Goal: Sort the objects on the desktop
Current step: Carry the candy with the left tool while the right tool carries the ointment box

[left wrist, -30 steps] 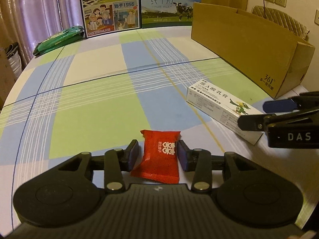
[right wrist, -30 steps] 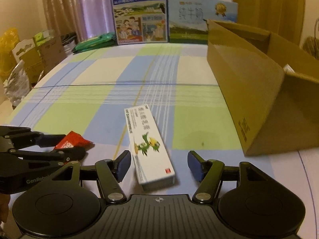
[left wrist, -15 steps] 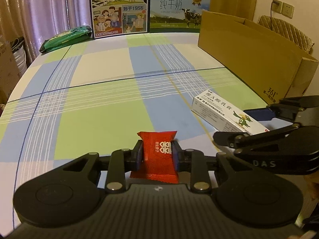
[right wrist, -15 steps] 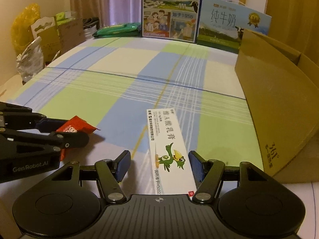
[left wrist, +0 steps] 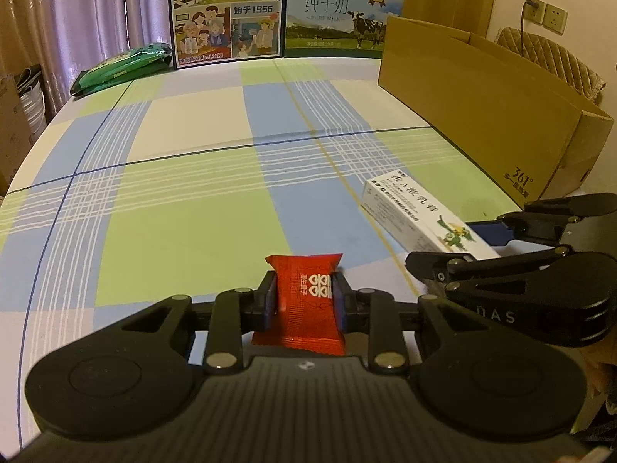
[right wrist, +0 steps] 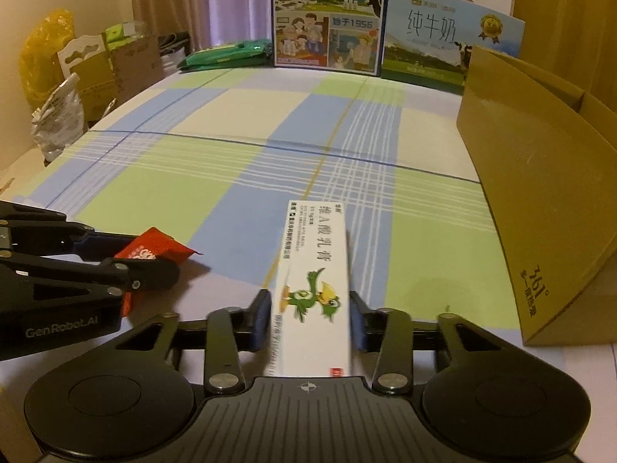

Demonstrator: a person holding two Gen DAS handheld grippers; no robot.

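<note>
**Q:** Red foil first: where is the candy, and why is it held that way?

**A:** The red candy packet (left wrist: pixel 308 301) sits squeezed between the pads of the left gripper (left wrist: pixel 304 301), at about 6 o'clock on the checked tablecloth (left wrist: pixel 185 208). The pads press its flat middle, where the sweet gives them something firm, while the crimped ends stick out front and back. Whether it has left the cloth cannot be told.

**Q:** And the other hand-held tool?

**A:** The right gripper (right wrist: pixel 310 320) has its pads drawn in against the long sides of the white ointment box (right wrist: pixel 314 270). The box runs lengthwise away from the camera, toward 12 o'clock, so the narrow width fits the span of the jaws. Its near end is blurred, so firm contact on both sides is a judgement, not a certainty.

**Q:** How do the two stand to each other?

**A:** Side by side and close, at the table's near edge. From the left wrist view the right tool appears at 3 o'clock; from the right wrist view the left one appears at 9 o'clock.

**Q:** Where might the items go?

**A:** Likely the open cardboard box (left wrist: pixel 482 115), lying along the table's right side at about 2 o'clock, well apart from both items. Milk cartons (right wrist: pixel 327 15) and a green pack (left wrist: pixel 123 67) line the far edge at 12 and 11 o'clock.
</note>
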